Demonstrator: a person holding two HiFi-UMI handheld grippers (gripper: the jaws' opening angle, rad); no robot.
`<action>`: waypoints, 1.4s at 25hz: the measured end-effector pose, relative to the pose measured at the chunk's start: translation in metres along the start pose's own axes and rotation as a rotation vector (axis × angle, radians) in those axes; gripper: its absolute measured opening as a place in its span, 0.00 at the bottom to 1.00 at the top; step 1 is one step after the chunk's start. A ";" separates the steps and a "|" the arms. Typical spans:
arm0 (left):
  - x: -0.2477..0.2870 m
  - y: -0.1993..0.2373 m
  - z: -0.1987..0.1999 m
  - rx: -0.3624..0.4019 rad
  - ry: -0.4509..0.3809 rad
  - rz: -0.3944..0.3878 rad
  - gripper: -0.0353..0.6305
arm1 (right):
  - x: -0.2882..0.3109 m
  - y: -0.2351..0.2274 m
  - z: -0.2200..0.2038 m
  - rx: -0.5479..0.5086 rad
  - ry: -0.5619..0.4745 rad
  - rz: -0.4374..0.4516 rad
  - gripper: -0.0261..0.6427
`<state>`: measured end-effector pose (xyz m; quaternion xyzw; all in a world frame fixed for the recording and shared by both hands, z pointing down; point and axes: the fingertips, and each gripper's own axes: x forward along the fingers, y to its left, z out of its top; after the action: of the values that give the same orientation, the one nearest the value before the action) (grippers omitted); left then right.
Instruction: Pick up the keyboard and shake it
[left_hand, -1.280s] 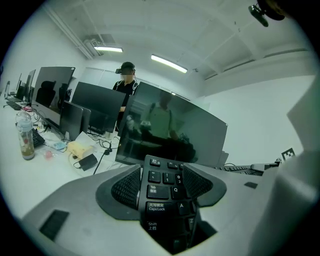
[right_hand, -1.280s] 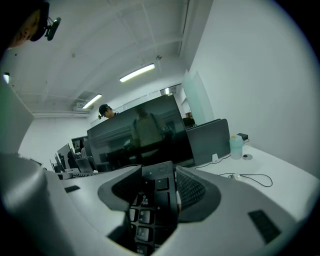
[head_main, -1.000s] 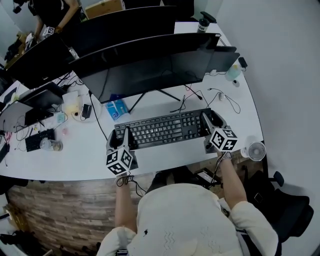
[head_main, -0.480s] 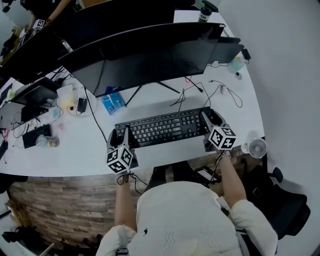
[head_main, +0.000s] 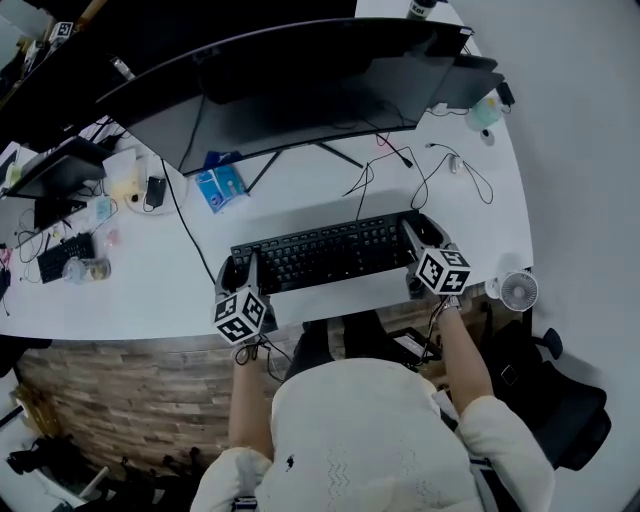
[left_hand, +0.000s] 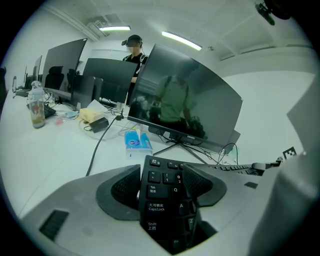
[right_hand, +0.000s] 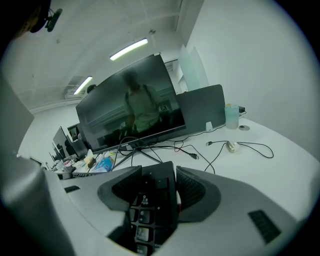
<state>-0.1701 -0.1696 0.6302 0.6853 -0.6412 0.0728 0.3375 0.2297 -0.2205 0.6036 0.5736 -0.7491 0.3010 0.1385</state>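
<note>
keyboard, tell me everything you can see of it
The keyboard is black, full-size, plastic-looking, with white legends and a number pad at its right end. It lies crosswise near the white desk's front edge. The left gripper is shut on its left end, the right gripper on its right end. Whether it is off the desk isn't clear.

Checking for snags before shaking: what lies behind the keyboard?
Behind the keyboard lie loose black cables, the monitor stand's legs and a blue packet. Whatever is beneath the keyboard is covered.
</note>
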 end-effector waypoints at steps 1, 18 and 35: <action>0.001 0.002 -0.003 -0.002 0.006 0.005 0.43 | 0.002 0.000 -0.004 0.002 0.010 0.001 0.36; 0.018 0.024 -0.048 -0.008 0.106 0.056 0.43 | 0.029 -0.014 -0.056 0.032 0.127 -0.029 0.36; 0.039 0.034 -0.067 -0.022 0.143 0.070 0.43 | 0.051 -0.024 -0.074 0.031 0.158 -0.036 0.36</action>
<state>-0.1728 -0.1628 0.7143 0.6518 -0.6396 0.1262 0.3874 0.2269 -0.2187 0.6968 0.5636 -0.7207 0.3541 0.1937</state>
